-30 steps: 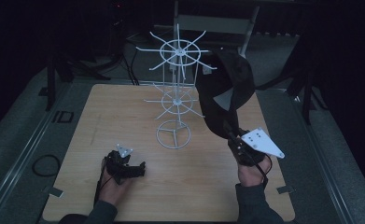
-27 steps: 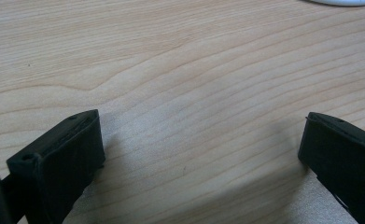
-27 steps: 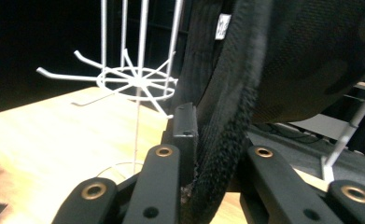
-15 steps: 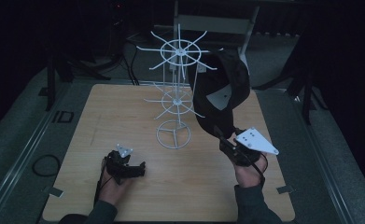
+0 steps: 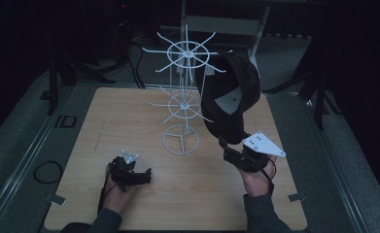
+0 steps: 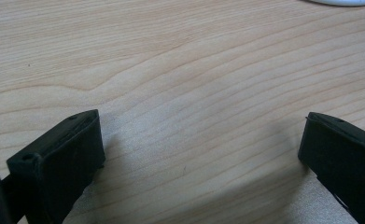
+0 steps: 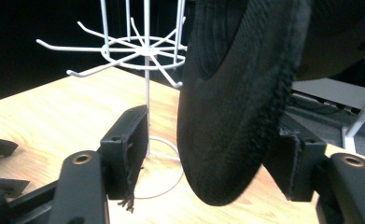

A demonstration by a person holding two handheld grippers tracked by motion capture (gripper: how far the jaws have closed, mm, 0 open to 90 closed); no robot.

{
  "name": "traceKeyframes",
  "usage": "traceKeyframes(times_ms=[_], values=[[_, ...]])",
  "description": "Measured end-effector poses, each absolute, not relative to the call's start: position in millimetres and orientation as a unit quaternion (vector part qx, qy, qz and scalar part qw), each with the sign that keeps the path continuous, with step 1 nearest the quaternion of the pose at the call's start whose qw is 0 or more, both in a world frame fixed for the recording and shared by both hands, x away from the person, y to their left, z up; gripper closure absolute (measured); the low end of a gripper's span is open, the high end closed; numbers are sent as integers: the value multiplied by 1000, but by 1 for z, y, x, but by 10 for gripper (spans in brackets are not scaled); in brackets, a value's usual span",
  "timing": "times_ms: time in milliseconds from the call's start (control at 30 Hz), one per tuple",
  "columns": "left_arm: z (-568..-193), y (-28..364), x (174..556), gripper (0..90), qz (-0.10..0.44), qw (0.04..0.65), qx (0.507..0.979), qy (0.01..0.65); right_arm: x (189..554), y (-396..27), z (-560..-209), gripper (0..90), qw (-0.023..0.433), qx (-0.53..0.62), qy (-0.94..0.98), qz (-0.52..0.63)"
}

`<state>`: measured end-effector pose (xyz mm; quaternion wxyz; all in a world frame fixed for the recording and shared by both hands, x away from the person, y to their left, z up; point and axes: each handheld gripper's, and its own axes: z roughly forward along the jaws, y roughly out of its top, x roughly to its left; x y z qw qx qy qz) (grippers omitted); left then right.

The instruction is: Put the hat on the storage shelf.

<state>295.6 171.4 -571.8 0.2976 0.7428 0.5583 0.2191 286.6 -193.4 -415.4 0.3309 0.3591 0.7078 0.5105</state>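
corduroy black cap [image 7: 236, 93] between opening right gripper [image 7: 208, 158]; white wire rack [image 5: 182, 104]

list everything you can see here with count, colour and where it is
cap: 1, black with a pale patch inside, hanging on the rack's right side, brim down between the right gripper's jaws
wire rack: 1, white, two tiers of hooks on a ring base, at the middle back of the table
table: 1, light wood top, centre of the high view
cable loop: 1, black, on the grey floor left of the table
left gripper: 1, black, resting near the table's front left, jaws apart over bare wood
right gripper: 1, black with a grey plate, front right, jaws have just been opening, brim between them
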Motion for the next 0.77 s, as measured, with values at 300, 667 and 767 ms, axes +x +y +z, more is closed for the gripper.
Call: traceKeyframes(times_ms=[300,667,767], values=[[-572,171,296,2,219,298,743,558,289,-193,-423,280,317,368,718,500],[-572,171,296,1,219,298,743,558,290,-194,-432,185,273,383,720,511],[-572,171,296,1,219,298,742,558,291,-194,-434,112,253,383,727,510]])
